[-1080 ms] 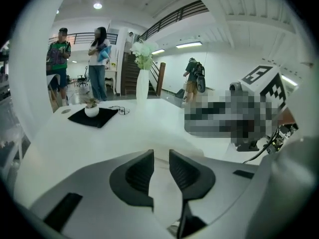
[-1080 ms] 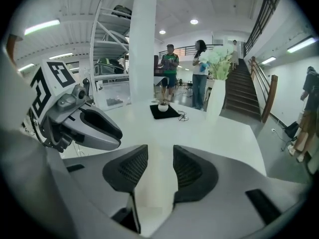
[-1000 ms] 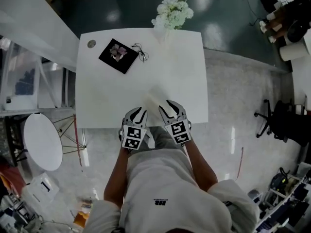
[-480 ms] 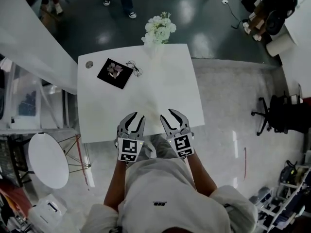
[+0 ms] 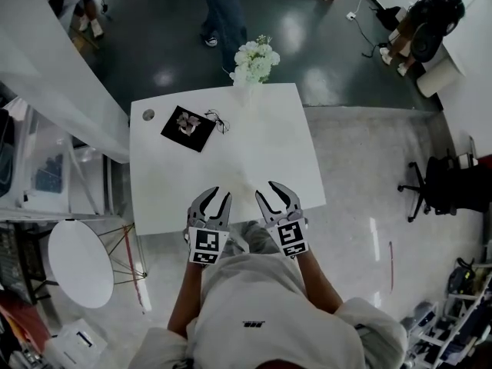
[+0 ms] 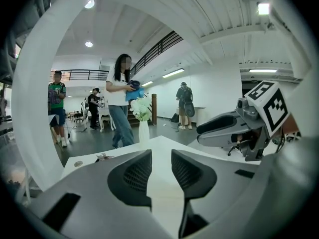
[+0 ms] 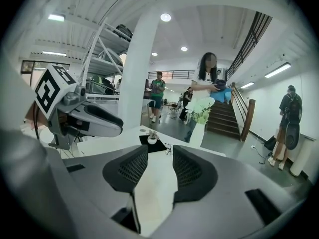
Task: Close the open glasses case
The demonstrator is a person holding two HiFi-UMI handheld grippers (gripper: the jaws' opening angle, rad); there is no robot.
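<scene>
A black square thing with a small pale object on top lies at the far left of the white table; I cannot tell whether it is a case. A pair of thin-framed glasses lies just right of it. My left gripper and right gripper hover side by side over the table's near edge, far from both. Each is open, with only bare tabletop showing between the jaws. The right gripper view shows the black square straight ahead past the right gripper. The left gripper points at the table's far side.
A white vase of white flowers stands at the table's far edge. A person walks on the dark floor beyond it. A round white side table and shelving stand to the left, and an office chair to the right.
The head view has pulled back, so the table looks smaller. Both grippers stay open at the near edge. A person has walked into view beyond the flowers.
</scene>
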